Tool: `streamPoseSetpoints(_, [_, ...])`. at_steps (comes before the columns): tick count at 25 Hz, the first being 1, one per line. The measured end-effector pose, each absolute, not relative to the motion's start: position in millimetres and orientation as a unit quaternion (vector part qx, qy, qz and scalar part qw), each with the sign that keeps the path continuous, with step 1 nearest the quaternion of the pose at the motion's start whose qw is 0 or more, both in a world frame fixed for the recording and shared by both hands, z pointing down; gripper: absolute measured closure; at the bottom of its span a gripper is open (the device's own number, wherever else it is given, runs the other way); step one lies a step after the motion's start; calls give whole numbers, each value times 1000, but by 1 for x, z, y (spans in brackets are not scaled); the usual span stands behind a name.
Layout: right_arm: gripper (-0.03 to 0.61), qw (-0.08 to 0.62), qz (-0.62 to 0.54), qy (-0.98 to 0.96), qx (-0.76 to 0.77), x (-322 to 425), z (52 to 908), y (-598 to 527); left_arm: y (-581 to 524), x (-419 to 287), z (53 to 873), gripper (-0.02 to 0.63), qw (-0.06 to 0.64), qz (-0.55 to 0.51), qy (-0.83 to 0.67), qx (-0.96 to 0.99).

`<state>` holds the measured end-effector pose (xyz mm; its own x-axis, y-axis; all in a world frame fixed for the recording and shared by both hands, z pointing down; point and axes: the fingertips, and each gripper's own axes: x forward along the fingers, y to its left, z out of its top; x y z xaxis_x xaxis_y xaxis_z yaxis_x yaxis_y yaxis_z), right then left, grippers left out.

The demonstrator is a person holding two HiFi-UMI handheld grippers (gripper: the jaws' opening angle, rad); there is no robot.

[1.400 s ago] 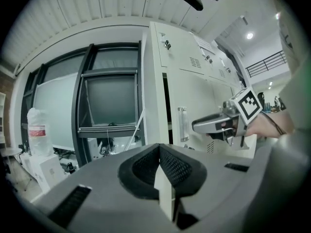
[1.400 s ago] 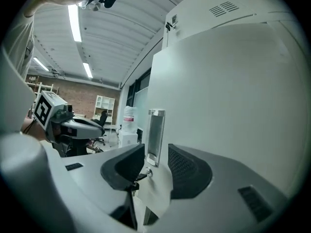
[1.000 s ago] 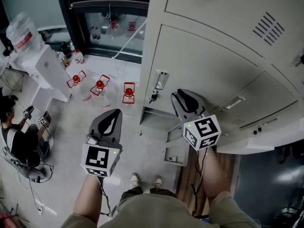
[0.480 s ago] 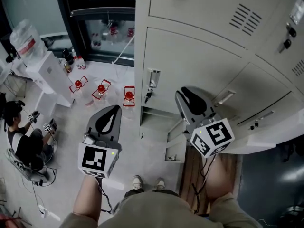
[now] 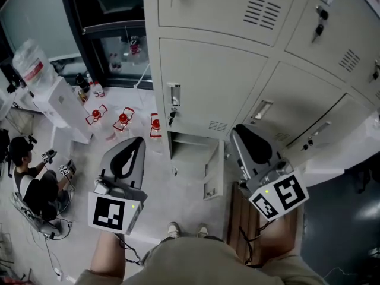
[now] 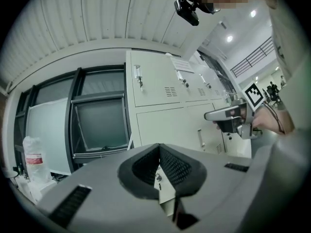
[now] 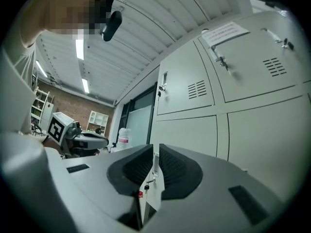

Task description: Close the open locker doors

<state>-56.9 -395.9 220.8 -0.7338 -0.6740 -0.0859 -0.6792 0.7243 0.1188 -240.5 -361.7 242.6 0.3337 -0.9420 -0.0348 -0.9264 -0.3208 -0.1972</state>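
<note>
A bank of grey lockers [image 5: 219, 70] fills the upper head view. One bottom compartment [image 5: 189, 152] stands open, its door [image 5: 214, 170] swung outward toward me. My left gripper [image 5: 138, 140] hangs over the floor to the left of it, shut and empty; in its own view [image 6: 159, 147] the tips meet. My right gripper [image 5: 240, 129] sits just right of the open door, in front of closed locker fronts. Its jaws [image 7: 156, 147] are closing, with a thin gap and nothing between them. A door edge with a hanging key [image 7: 146, 184] shows beyond that gap.
Red stands [image 5: 123, 119] sit on the floor near a dark window frame [image 5: 89, 28]. A white water dispenser [image 5: 59, 100] stands at the left and a person [image 5: 29, 186] sits there. A pale door panel [image 5: 332, 159] juts out at the right. My shoes [image 5: 172, 227] are below.
The head view has tilted up, showing more upper lockers. My right gripper has drawn back down and right from the lockers, and its jaws have narrowed. The left gripper has barely moved.
</note>
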Motion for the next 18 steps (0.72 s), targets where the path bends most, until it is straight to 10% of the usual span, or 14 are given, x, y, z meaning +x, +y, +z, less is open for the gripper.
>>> streamPoseSetpoints(18, [566,-10,22,930,-368,-12,267,-315,-295,-178,284,609,45,-50,544,-837])
